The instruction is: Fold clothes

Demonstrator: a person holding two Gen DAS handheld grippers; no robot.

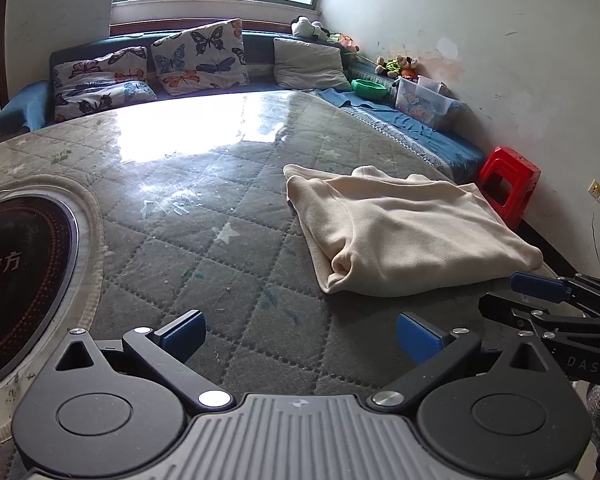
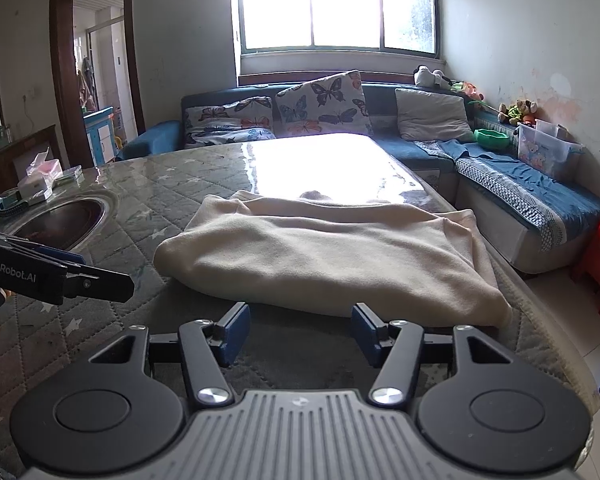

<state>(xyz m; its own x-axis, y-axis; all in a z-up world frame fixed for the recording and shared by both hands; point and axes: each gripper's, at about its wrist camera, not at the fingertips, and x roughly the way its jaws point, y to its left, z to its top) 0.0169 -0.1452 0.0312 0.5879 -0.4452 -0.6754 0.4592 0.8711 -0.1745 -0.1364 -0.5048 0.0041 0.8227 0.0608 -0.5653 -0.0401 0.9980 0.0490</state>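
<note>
A cream garment point(image 1: 404, 232) lies folded into a rough rectangle on the quilted, glass-topped table point(image 1: 220, 240), near its right edge. My left gripper point(image 1: 300, 332) hovers over bare table to the left of and nearer than the garment, jaws wide open and holding nothing. In the right wrist view the garment point(image 2: 324, 256) fills the middle. My right gripper point(image 2: 300, 326) stands open just short of its near edge, with nothing between the blue pads point(image 2: 236, 332). Each gripper shows in the other's view: the right gripper point(image 1: 516, 296) and the left gripper point(image 2: 108, 270).
A round black cooktop point(image 1: 20, 288) is set into the table at the left. Small boxes point(image 2: 40, 184) sit at the table's far left. A blue sofa with butterfly cushions point(image 1: 200, 56) runs along the back, and a red stool point(image 1: 508, 184) stands off the table's right edge.
</note>
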